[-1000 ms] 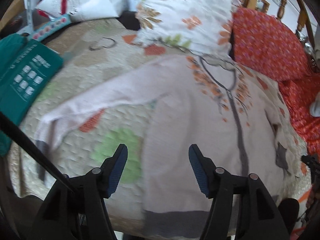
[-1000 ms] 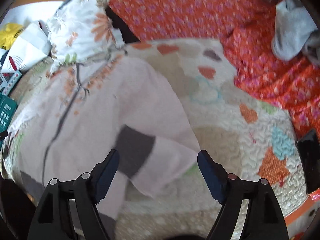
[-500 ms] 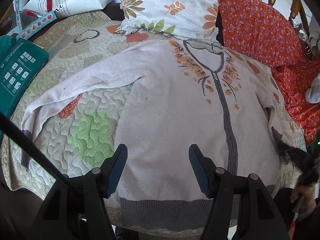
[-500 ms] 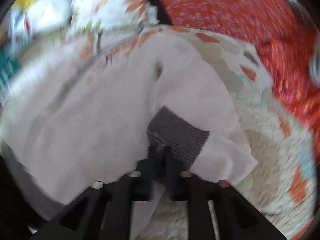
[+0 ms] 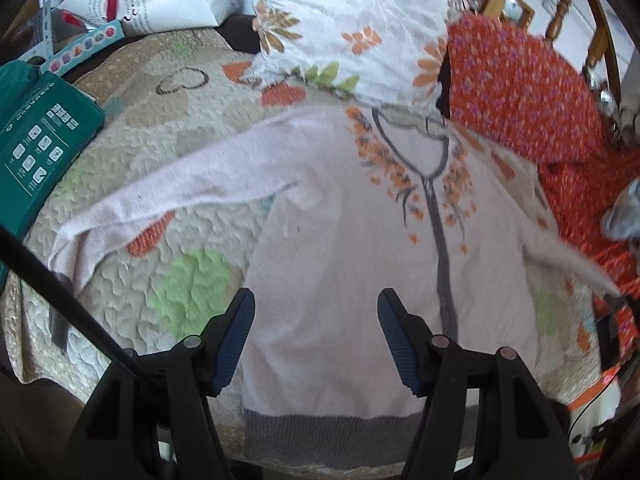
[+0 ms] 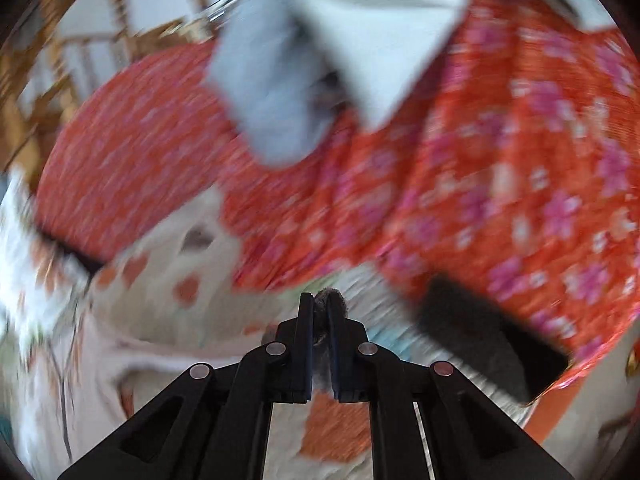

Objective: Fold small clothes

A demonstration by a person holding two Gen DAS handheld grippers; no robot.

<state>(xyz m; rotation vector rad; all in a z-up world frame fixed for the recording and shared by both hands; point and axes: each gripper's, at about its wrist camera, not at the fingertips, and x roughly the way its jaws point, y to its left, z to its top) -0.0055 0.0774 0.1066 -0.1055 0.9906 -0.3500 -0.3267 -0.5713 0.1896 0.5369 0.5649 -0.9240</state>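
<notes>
A pale pink cardigan (image 5: 360, 248) with a grey zip line, orange flower print and grey hem lies face up on a quilted bedspread (image 5: 132, 132). Its left sleeve (image 5: 168, 196) stretches out to the left. Its right sleeve (image 5: 576, 260) is pulled out to the right. My left gripper (image 5: 316, 312) is open and empty, hovering above the lower body of the cardigan. My right gripper (image 6: 320, 312) is shut on the grey sleeve cuff (image 6: 330, 298); this view is heavily blurred.
A floral pillow (image 5: 352, 28) and an orange-red flowered cushion (image 5: 516, 88) lie at the head of the bed. A green box (image 5: 36, 148) lies at the left. Orange flowered fabric (image 6: 500, 180), pale clothes (image 6: 280, 100) and a dark flat object (image 6: 492, 332) lie to the right.
My right gripper closed on the grey cuff of the right sleeve and pulled it outward to the right, straightening the sleeve. My left gripper stayed open above the cardigan.
</notes>
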